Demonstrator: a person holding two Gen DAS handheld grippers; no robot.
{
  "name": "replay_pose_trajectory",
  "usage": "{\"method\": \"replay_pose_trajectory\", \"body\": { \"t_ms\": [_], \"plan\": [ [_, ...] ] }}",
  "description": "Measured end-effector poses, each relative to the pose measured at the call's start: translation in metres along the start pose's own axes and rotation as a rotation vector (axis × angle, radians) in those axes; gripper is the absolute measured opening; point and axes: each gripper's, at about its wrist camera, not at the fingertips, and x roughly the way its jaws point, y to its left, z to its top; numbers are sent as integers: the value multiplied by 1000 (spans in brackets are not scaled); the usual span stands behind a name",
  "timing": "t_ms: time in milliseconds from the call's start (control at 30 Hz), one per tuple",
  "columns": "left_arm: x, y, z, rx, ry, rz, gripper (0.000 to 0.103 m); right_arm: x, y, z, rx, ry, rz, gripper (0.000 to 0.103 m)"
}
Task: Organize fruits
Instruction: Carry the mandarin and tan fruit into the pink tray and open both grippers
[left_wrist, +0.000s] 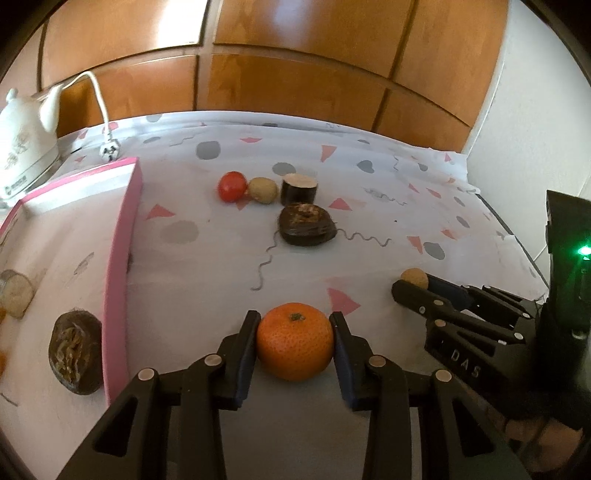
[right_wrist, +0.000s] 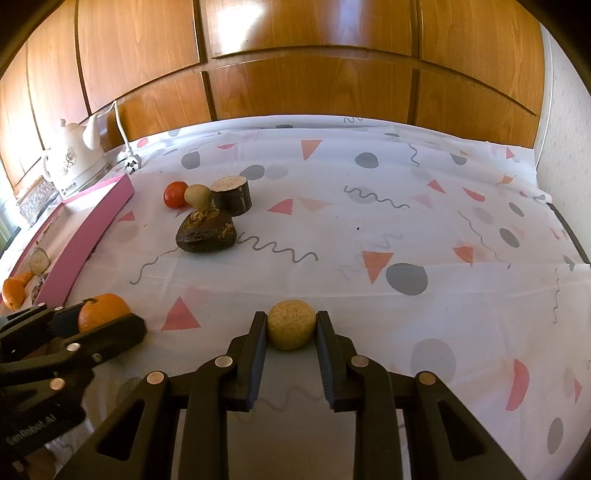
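Observation:
An orange mandarin (left_wrist: 294, 341) sits between the pads of my left gripper (left_wrist: 295, 319), which is shut on it low over the patterned cloth. In the right wrist view that left gripper (right_wrist: 110, 314) shows at the lower left with the mandarin (right_wrist: 101, 308) in it. My right gripper (right_wrist: 291, 317) is shut on a small tan speckled ball (right_wrist: 291, 330). From the left wrist view the right gripper (left_wrist: 413, 282) and its ball (left_wrist: 415, 277) appear at the right. A pink-walled tray (left_wrist: 122, 236) stands left of the mandarin.
The tray holds a dark brown lump (left_wrist: 75, 356), a pale slice (left_wrist: 14, 295) and orange pieces (right_wrist: 14, 291). Mid-table lie a tomato (left_wrist: 232, 186), a tan round fruit (left_wrist: 262, 190), a dark cylinder (left_wrist: 299, 188) and a dark lump (left_wrist: 306, 223). A white kettle (left_wrist: 26, 140) and plug (left_wrist: 110, 150) stand at the back left.

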Motion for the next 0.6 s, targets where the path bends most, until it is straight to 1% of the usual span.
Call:
{"method": "replay_pose_trajectory", "body": {
  "t_ms": [167,333,600],
  "plan": [
    [-8,9,-4,-22,4,1,38,0,1,0,-6,0,-6,26],
    [-13,10,-3,-29,16,25,38,0,3,1,-15,1,-17,26],
    [-36,11,1,-36,-16,45,38,0,6,1,-30,3,-38,26]
  ]
}}
